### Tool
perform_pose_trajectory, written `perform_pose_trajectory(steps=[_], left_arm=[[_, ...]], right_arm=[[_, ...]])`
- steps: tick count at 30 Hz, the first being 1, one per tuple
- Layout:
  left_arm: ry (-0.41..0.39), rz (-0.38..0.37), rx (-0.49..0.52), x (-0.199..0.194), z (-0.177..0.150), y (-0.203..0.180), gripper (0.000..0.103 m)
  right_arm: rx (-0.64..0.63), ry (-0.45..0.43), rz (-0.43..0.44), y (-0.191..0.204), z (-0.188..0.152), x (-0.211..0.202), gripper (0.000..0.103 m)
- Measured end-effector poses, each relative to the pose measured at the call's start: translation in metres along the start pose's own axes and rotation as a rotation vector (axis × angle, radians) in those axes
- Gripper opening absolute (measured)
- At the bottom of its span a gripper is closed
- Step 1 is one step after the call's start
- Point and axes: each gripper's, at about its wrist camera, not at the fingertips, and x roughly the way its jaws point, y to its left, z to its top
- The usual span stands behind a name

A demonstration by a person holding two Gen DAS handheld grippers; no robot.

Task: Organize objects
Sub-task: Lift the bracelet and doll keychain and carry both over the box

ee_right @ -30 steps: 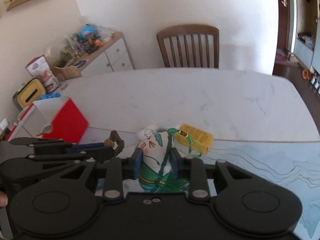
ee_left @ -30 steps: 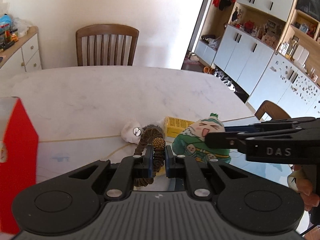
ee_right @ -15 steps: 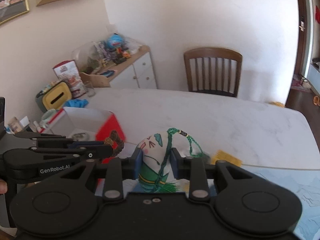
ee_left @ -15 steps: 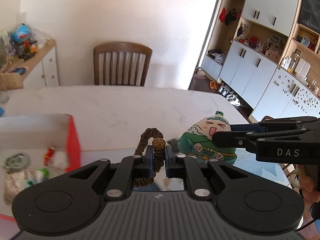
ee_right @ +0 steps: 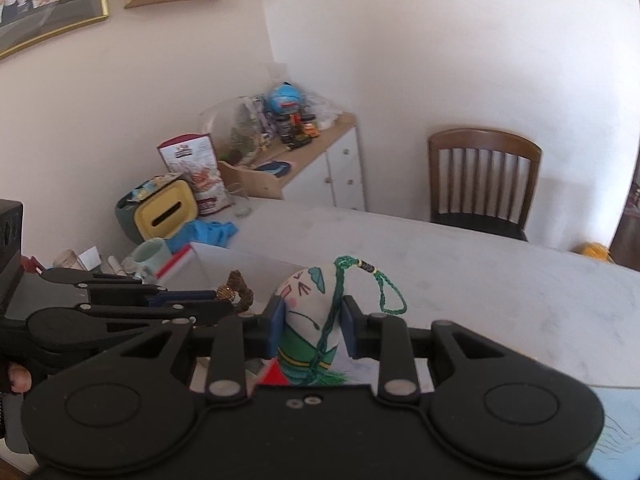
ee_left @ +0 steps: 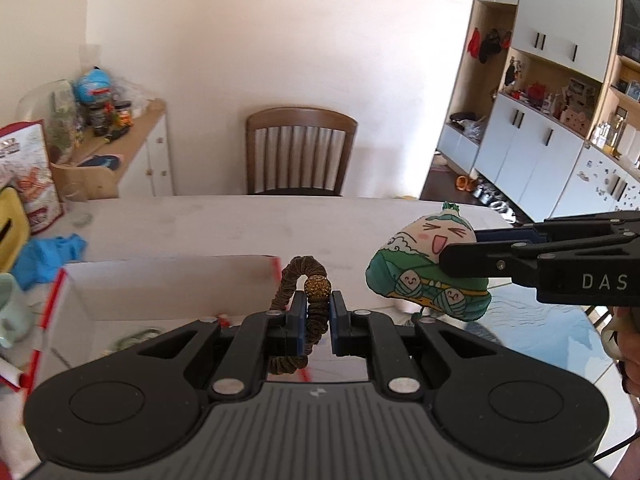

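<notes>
My left gripper (ee_left: 318, 322) is shut on a brown hair tie with a gold bead (ee_left: 304, 280) and holds it in the air over the near right corner of an open white box with red sides (ee_left: 168, 284). My right gripper (ee_right: 312, 330) is shut on a white and green plush toy with a green cord loop (ee_right: 310, 312), held in the air. The plush toy (ee_left: 424, 268) shows to the right of the hair tie in the left wrist view. The left gripper with the hair tie (ee_right: 236, 290) shows at the left in the right wrist view.
A white marble table (ee_right: 460, 272) runs ahead, with a wooden chair (ee_left: 300, 152) at its far side. A mint mug (ee_right: 150, 256), blue cloth (ee_right: 208, 232) and yellow tissue holder (ee_right: 164, 212) stand left of the box. A cluttered sideboard (ee_right: 312, 152) lines the wall.
Both grippers have risen from the table and swung left, carrying the hair tie and the plush toy. The red and white box has come under the left gripper.
</notes>
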Motion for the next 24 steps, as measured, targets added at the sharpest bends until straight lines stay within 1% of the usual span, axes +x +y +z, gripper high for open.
perform_pose_trajectory(steps=[8, 13, 19, 24], left_arm=[[-0.005, 0.047, -0.004, -0.016, -0.004, 0.056, 0.011], [0.002, 0.086, -0.020, -0.018, -0.005, 0.094, 0.011], [0.023, 0.141, -0.035, -0.010, -0.010, 0.133, 0.011], [0.065, 0.162, -0.046, 0.008, -0.018, 0.156, 0.011]], right_arm=[[-0.022, 0.015, 0.040, 0.048, 0.015, 0.035, 0.028], [-0.035, 0.029, 0.053, 0.072, 0.025, 0.063, 0.028], [-0.040, 0.051, 0.062, 0.090, 0.033, 0.098, 0.029], [-0.053, 0.093, 0.058, 0.098, 0.032, 0.131, 0.029]])
